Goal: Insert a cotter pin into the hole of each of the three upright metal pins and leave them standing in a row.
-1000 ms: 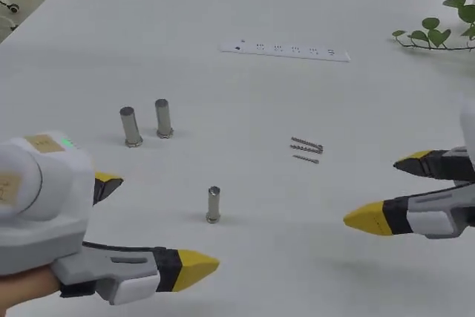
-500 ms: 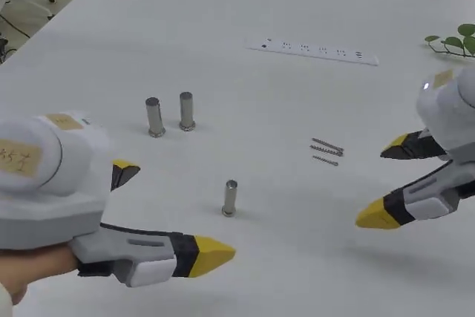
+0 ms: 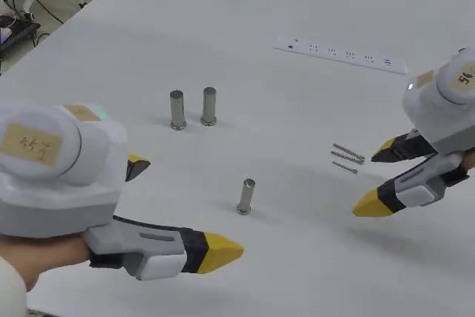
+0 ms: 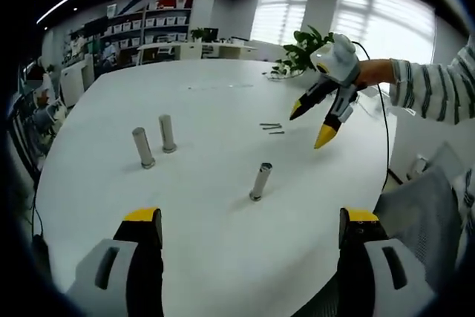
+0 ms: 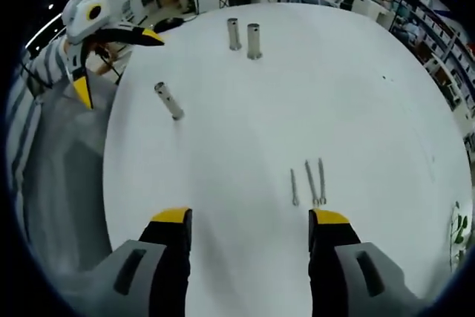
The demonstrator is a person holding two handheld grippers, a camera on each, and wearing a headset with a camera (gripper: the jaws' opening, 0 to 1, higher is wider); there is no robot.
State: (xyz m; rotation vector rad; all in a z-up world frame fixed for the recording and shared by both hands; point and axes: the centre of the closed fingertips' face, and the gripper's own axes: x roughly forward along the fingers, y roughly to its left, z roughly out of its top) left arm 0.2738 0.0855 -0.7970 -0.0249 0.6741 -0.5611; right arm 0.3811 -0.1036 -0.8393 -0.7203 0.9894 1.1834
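Jaws stand wide apart and empty on my left gripper (image 3: pixel 182 209) in the head view. It hangs low over the near part of the desk (image 3: pixel 245 27), aimed toward the lone metal pin (image 3: pixel 246 195), which stands upright well apart from the pair of metal pins (image 3: pixel 177 109) farther back. I judge I hold it there ready to steady that pin. My right gripper (image 3: pixel 371 182), also spread and holding nothing, hovers just beside the cotter pins (image 3: pixel 347 157), the natural first pickup. Its body is cut off by the picture's edge, and my left gripper's housing hides most of its far jaw. A power strip (image 3: pixel 341 55) lies beyond.

In the left gripper view, the lone metal pin (image 4: pixel 260 181) sits between my open jaws but ahead of them, untouched. The pair of metal pins (image 4: pixel 142 147) stands off to one side. The right gripper (image 4: pixel 308 129) points down near the cotter pins (image 4: pixel 271 128), with a plant (image 4: pixel 300 46) behind it. I cannot make out the cross-hole in any pin.

In the right gripper view, the cotter pins (image 5: pixel 310 181) lie flat on the desk, side by side, just ahead of my parted jaws. There seem to be three, though which end is looped is too small to tell. The left gripper (image 5: pixel 116 64) shows across the desk.
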